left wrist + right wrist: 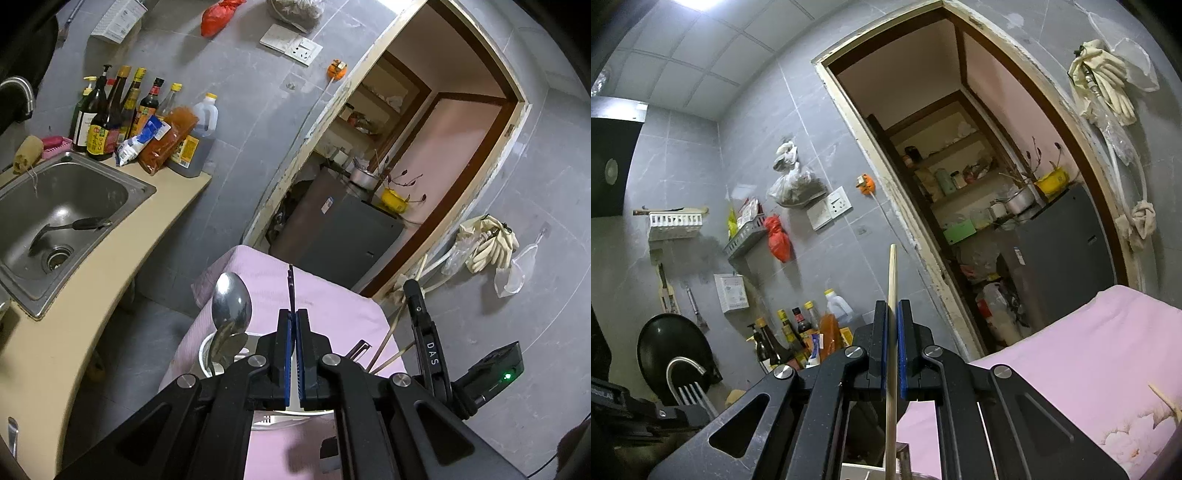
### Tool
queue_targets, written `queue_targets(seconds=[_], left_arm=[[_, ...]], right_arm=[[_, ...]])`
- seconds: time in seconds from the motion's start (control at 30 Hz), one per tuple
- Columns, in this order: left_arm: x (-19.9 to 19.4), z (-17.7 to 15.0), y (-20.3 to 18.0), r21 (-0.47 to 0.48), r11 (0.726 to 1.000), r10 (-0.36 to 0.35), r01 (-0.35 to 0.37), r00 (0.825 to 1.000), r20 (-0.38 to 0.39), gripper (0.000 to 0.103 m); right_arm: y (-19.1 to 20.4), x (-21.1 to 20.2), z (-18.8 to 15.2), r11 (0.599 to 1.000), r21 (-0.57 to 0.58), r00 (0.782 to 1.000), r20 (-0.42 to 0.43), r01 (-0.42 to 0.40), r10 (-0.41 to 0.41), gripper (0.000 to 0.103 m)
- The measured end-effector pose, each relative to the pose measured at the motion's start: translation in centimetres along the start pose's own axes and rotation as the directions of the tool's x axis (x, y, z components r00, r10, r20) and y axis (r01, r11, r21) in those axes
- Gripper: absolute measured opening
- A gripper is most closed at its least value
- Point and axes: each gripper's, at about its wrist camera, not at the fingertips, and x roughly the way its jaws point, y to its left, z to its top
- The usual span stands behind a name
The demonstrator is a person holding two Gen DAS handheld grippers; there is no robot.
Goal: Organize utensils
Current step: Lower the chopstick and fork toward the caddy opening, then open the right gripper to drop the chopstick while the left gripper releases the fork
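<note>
My left gripper (294, 314) is shut on a thin dark utensil (291, 286), seen edge on, whose tip sticks up past the pads; its fork-like tines show in the right wrist view (690, 393). It is held over a white utensil holder (207, 356) with a steel spoon (232, 308) standing in it, bowl up. My right gripper (893, 306) is shut on a pale wooden chopstick (892, 273) that points upward. The right gripper also shows in the left wrist view (417, 295), beside more chopsticks (388, 345).
The holder stands on a table with a pink cloth (332, 295). To the left is a counter with a steel sink (55, 206) holding a dark spatula, and sauce bottles (122, 110). A doorway (406, 147) with a grey fridge lies behind.
</note>
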Motion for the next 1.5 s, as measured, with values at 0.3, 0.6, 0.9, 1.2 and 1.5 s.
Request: queue_targets(seconds=[0.3, 0.6, 0.9, 1.2, 1.5], left_arm=[[0.5, -0.6, -0.4, 0.001, 1.0, 0.002, -0.002, 1.0, -0.028, 0.003], [0.5, -0.8, -0.6, -0.001, 1.0, 0.005, -0.005, 0.999, -0.036, 0.003], [0.6, -1.5, -0.7, -0.001, 1.0, -0.002, 0.002, 0.999, -0.047, 0.003], [0.0, -1.4, -1.7, 0.057, 0.998, 0.03, -0.028, 0.999, -0.039, 0.004], [-0.9, -1.1, -4.1, 0.115, 0.992, 0.05, -0.052, 0.999, 0.015, 0.017]], right_arm=[[-0.1, -0.2, -0.1, 1.0, 0.007, 1.0, -0.001, -0.012, 0.012, 0.005], [-0.4, -0.6, -0.3, 1.0, 0.013, 0.999, -0.033, -0.027, 0.027, 0.005], [0.1, -1.5, 0.3, 0.997, -0.038, 0.99, -0.127, -0.071, 0.066, 0.009], [0.0, -3.3, 2.3, 0.995, -0.066, 0.98, -0.188, -0.072, 0.059, 0.033], [-1.1, -6.4, 7.2, 0.989, -0.145, 0.981, -0.195, -0.021, -0.008, 0.06]])
